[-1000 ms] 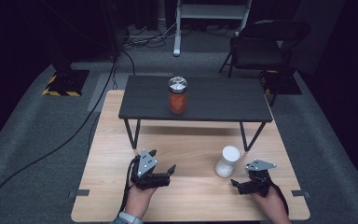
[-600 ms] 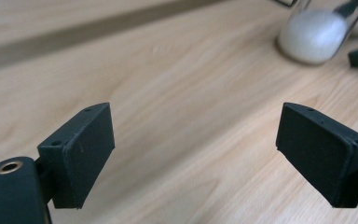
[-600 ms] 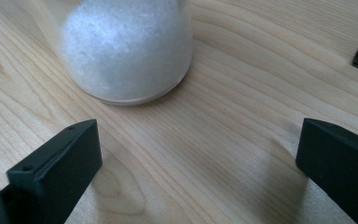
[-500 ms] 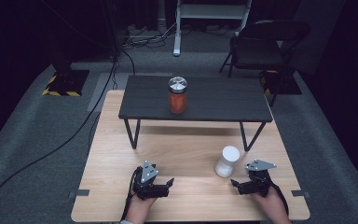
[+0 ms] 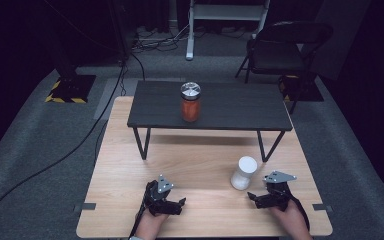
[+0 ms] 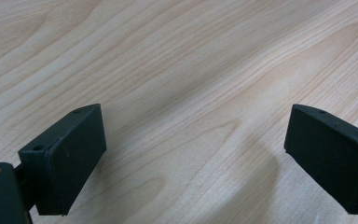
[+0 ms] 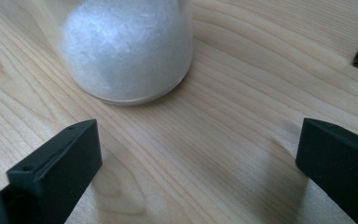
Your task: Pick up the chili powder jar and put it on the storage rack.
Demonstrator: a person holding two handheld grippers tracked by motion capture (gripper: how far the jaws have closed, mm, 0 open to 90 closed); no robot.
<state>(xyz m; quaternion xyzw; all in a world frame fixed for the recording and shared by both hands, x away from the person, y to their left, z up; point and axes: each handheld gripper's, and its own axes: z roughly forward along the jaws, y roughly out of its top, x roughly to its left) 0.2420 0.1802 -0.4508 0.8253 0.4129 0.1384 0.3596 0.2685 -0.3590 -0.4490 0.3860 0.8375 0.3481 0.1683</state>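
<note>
- White jar (image 5: pixel 243 172): upright on the wooden table (image 5: pixel 200 160), just in front of the black shelf (image 5: pixel 210 107), near its right leg. In the right gripper view (image 7: pixel 126 46) it looks filled w/ sth white and grainy; contents hard to tell.
- Right gripper (image 5: pixel 256 198): low over the table, just to the near-right of the white jar, not touching it. Jaws wide apart, nothing between them but bare wood; jar sits beyond the tips.
- Left gripper (image 5: pixel 178 205): well to the left of the white jar, near the table's front edge. Jaws have just been opening, now wide, nothing between them, only wood grain (image 6: pixel 191 116) underneath.
- Orange jar (image 5: pixel 190 102) w/ silver lid: on top of the shelf, well behind the white jar.
</note>
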